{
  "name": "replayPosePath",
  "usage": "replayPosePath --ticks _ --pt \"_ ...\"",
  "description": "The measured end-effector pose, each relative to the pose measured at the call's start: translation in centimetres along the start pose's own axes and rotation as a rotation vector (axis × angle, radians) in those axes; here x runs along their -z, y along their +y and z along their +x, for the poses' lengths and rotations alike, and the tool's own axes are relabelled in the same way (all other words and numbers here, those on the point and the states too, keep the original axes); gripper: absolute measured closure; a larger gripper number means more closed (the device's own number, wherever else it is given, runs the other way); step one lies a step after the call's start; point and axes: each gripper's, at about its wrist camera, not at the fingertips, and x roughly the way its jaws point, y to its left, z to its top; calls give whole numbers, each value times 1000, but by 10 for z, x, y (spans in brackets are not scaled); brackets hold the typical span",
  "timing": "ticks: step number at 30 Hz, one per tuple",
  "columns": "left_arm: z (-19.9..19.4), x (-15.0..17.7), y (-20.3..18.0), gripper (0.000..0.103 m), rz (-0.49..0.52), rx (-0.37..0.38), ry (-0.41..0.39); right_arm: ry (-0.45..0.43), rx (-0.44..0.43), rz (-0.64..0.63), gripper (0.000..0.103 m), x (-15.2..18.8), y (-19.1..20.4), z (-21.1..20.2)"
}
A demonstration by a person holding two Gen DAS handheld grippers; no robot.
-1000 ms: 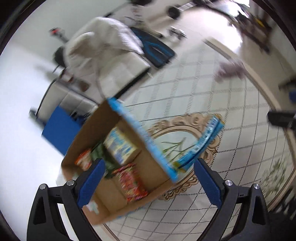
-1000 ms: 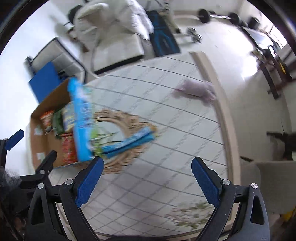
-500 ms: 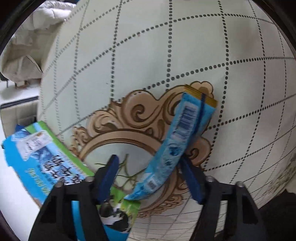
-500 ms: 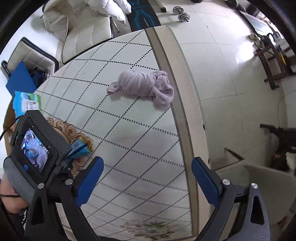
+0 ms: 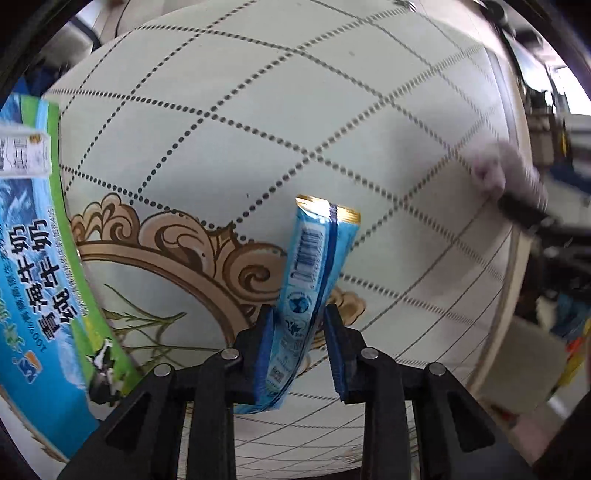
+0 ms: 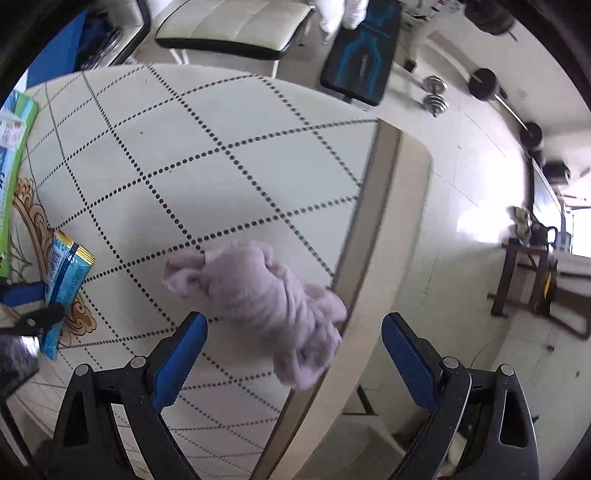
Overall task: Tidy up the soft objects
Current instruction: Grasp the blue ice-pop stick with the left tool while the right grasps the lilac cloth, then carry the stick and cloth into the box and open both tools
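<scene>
left tool (image 5: 299, 332) around blue packet (image 5: 314, 280), right tool (image 6: 291, 343) spread

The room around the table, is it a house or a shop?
Probably a home: a cushioned chair stands behind the patterned table, and dumbbells and a barbell lie on the tiled floor.

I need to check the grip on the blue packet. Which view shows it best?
Left wrist: the blue packet fills the centre, lying between the left claw fingers, barcode readable. The right wrist view shows it only small at the left edge, partly hidden.
</scene>
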Motion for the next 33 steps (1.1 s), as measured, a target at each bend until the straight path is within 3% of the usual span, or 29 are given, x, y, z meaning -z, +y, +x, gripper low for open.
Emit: replayPosePath --ticks 1,2,4,6,9,11,15,16,18,19,20,22,33 --pt "-1 -3 0 78 -14 15 -1 46 -47 26 41 -2 -2 7" --pt "-2 -6 0 78 -29 31 -5 74 -86 68 47 -2 -4 11" --pt "-7 -13 8 78 -47 46 -5 117 -174 169 50 2 -12 15" --pt "-9 -16 10 75 -48 54 -12 164 -337 263 51 10 -16 18" --pt "-11 -13 20 59 5 1 3 144 -413 308 48 16 -17 17" --pt "-2 1 27 48 62 -56 9 126 -392 278 41 17 -12 16" --pt "13 16 16 47 180 -169 39 94 -365 260 38 18 -1 16" --pt "16 19 12 48 203 -193 37 82 -354 255 38 17 3 15" --pt "16 25 7 62 212 -225 -4 60 -307 229 40 17 12 14" --pt "14 27 6 77 209 -214 -18 49 -282 213 45 18 19 14" --pt "12 29 6 83 199 -200 -23 49 -262 204 57 20 26 13" --pt "6 31 8 88 168 -162 -48 39 -218 197 60 25 36 11" --pt "-51 57 41 89 62 -41 -196 -24 -326 366 66 75 45 -18"
